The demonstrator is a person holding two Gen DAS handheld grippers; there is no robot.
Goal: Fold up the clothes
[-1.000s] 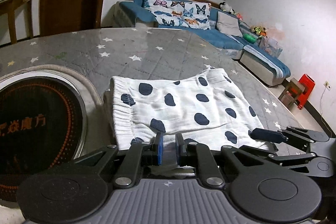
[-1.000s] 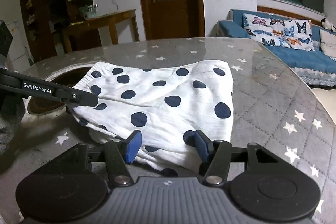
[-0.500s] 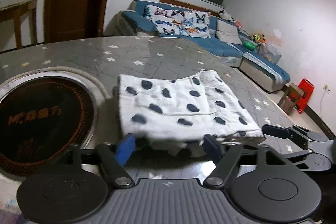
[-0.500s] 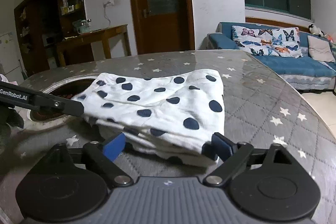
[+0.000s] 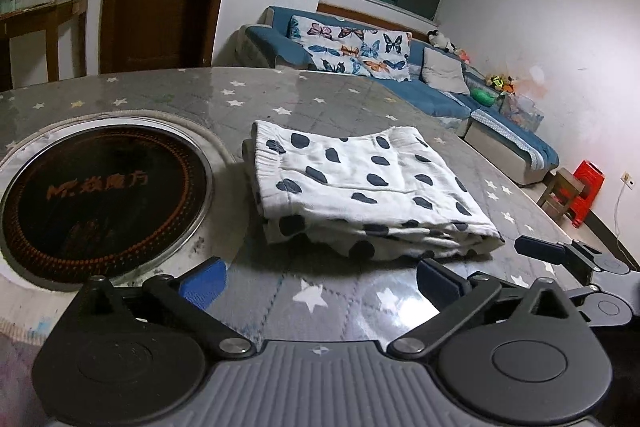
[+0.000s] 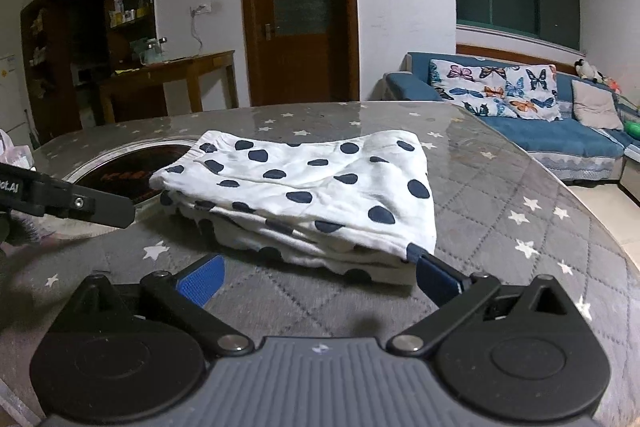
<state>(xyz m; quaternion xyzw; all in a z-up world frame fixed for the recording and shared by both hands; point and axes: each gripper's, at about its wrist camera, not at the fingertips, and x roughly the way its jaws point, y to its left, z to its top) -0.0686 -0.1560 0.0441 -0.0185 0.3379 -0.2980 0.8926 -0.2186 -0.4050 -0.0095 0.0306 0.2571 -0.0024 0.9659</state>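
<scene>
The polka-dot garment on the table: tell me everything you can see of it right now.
The polka-dot garment is white, soft-looking cloth with dark navy spots, folded into a flat, layered rectangle. A gathered band runs along its left edge. It lies on the star-patterned table beside the round cooktop. Both grippers are open and hold nothing.

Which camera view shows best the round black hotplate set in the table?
The left wrist view: the hotplate shows nearly whole, with its orange characters. In the right wrist view only a sliver appears, behind the polka-dot garment and the left gripper.

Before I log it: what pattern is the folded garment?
White with dark navy spots; clearest from the right wrist.
</scene>
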